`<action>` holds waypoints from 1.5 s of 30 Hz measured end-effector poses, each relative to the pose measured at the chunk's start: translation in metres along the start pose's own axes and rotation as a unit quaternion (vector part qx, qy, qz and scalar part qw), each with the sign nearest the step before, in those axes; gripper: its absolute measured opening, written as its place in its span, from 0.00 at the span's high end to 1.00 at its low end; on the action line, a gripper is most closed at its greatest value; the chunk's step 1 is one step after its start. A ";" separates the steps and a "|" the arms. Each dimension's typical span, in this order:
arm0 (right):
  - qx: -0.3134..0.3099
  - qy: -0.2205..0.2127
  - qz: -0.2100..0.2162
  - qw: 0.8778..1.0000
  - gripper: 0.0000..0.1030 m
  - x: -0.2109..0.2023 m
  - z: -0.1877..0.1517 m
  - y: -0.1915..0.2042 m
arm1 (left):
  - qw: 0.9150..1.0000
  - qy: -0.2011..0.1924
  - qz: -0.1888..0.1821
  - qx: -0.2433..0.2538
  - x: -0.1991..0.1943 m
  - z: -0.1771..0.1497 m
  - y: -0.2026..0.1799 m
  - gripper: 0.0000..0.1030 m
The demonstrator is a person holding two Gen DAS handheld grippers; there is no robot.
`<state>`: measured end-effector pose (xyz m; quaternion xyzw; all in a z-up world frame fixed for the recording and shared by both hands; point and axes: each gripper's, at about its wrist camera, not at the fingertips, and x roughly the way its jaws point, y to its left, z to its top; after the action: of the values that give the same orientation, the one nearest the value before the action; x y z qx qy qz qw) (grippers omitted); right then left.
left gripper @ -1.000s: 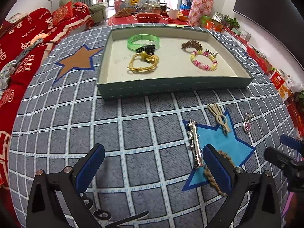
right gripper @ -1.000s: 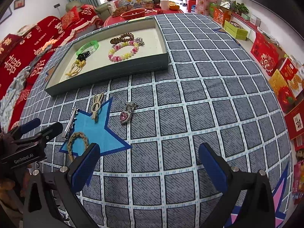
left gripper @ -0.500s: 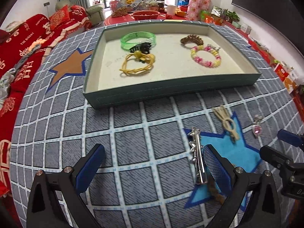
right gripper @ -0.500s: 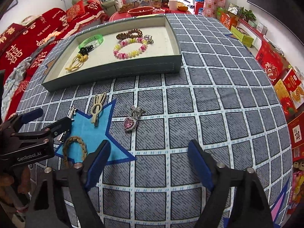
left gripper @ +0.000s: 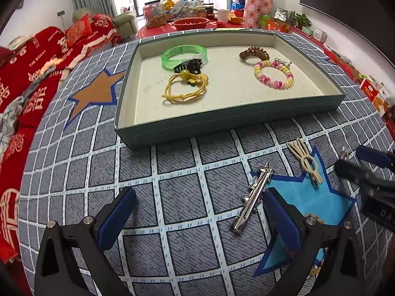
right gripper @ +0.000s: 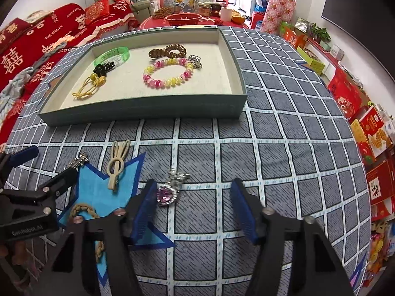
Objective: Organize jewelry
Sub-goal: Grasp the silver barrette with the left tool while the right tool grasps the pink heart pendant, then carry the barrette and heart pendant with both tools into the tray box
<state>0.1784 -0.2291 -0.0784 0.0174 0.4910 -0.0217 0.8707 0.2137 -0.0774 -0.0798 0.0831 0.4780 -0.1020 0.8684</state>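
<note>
heart pendant (right gripper: 170,190): long axis away from camera | right gripper (right gripper: 193,206) jaws closing, half-open, empty

Silver clip (left gripper: 253,198) — beside open claw (left gripper: 201,218)

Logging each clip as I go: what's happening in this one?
A person with a gripper in each hand is sorting jewelry into a tray on a checked tablecloth. Several bracelets and hair ties already lie in it. The right gripper has just been closing its jaws around a pink heart pendant that lies between them; the pads do not press on it yet. The left gripper is open, close over a silver hair clip. A beige clip and a braided band also wait on the cloth.
</note>
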 end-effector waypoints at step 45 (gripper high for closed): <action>0.040 -0.054 0.081 0.994 0.81 -0.067 0.028 -0.021 | 0.991 -0.094 -0.088 -0.031 -0.074 0.026 0.026 0.70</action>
<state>0.1666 -0.2499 -0.0063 0.0906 0.4386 0.0285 0.8936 0.2026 -0.0509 -0.0018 0.0035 0.4031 -0.1704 0.8991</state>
